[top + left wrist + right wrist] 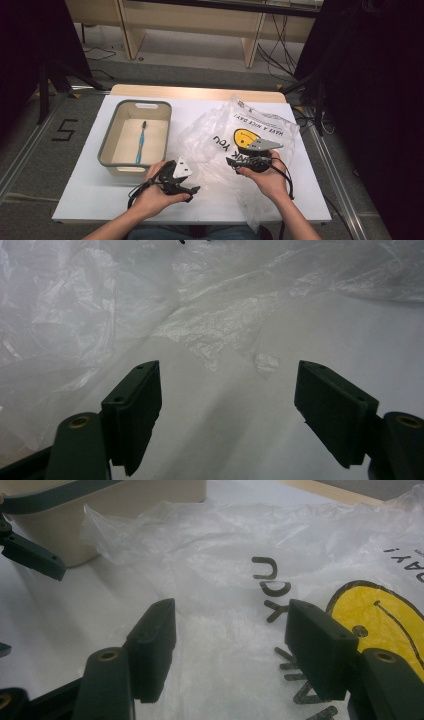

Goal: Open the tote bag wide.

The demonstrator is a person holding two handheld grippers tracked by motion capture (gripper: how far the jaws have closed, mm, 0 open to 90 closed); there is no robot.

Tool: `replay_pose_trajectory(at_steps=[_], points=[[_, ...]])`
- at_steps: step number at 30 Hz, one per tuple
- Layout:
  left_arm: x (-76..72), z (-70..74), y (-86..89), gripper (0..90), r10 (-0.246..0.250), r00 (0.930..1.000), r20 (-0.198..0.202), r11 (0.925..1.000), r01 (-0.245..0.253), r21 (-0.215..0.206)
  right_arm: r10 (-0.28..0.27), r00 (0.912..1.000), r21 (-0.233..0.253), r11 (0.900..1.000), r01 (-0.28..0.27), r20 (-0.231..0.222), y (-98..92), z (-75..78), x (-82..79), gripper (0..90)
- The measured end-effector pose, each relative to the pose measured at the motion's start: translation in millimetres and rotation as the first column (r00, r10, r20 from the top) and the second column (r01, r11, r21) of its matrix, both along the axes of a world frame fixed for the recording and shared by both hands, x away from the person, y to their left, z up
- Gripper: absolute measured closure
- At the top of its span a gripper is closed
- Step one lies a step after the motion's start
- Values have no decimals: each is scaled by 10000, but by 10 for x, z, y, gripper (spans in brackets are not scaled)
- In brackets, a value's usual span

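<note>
A crumpled clear plastic bag (212, 132) with a yellow smiley face (243, 137) and black lettering lies on the white table (90, 195). My right gripper (238, 156) hovers over the bag's printed part, open, with the bag (220, 580) and smiley (380, 615) beneath its jaws. My left gripper (186, 178) is open at the bag's near left edge, facing the thin film (210, 330) with nothing between its jaws. Left of the bag, a blue toothbrush (141, 142) lies inside a beige bin (107, 144).
The bin (125, 505) stands close behind the left gripper's jaw (32, 555) in the right gripper view. The table's wooden far edge (195, 92) borders a floor with cables. A floor mark "5" (65, 130) lies to the left.
</note>
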State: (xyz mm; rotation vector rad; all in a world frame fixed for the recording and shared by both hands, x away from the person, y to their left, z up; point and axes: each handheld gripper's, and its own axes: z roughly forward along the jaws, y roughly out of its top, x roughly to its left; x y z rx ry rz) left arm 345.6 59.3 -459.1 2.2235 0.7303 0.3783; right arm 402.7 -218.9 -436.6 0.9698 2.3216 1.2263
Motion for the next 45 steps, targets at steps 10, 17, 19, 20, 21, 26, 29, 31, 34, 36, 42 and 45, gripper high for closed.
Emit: replay_pose_trajectory(at_steps=[10,17,19,20,21,26,29,31,34,36,42,45], points=[[6,0,5,269,114,9999,21,9999,-114,24,127,9999,-67,9999,-127,-36,56,-9,37,376],[10,-7,-12,270,172,9999,15,9999,-172,8,206,9997,-86,9997,-207,-88,102,-14,56,372],[15,-7,-9,270,190,9998,35,9998,-190,29,244,9996,-106,9996,-245,-104,112,-20,71,371],[18,-8,-8,270,199,9998,29,9998,-199,29,244,9996,-120,9996,-246,-122,115,-21,75,371],[20,-9,-8,271,216,9998,15,9998,-216,29,255,9996,-97,9996,-257,-142,122,-27,80,370],[46,-35,-37,296,325,9995,-62,9994,-325,-75,486,9984,-450,9977,-498,-292,184,-81,100,346],[48,-59,-68,314,337,9994,-122,9994,-338,-56,642,9959,-1034,9921,-706,-635,204,-147,135,321],[52,-72,-77,317,286,9995,-145,9996,-286,8,708,9947,-1200,9896,-794,-744,206,-168,143,317],[59,-91,-90,333,285,9994,-206,9996,-284,18,891,9900,-1517,9828,-1053,-1097,229,-231,158,330],[73,-101,-103,360,204,9994,-269,9998,-204,20,1113,9826,-1595,9779,-1349,-1486,255,-273,161,366],[89,-143,-186,433,89,9995,-318,10000,-89,-7,1143,9803,-2217,9637,-1488,-1610,303,-380,197,391],[118,-161,-225,461,23,9993,-369,10000,-22,39,1105,9793,-2236,9635,-1474,-1694,316,-413,215,417]])
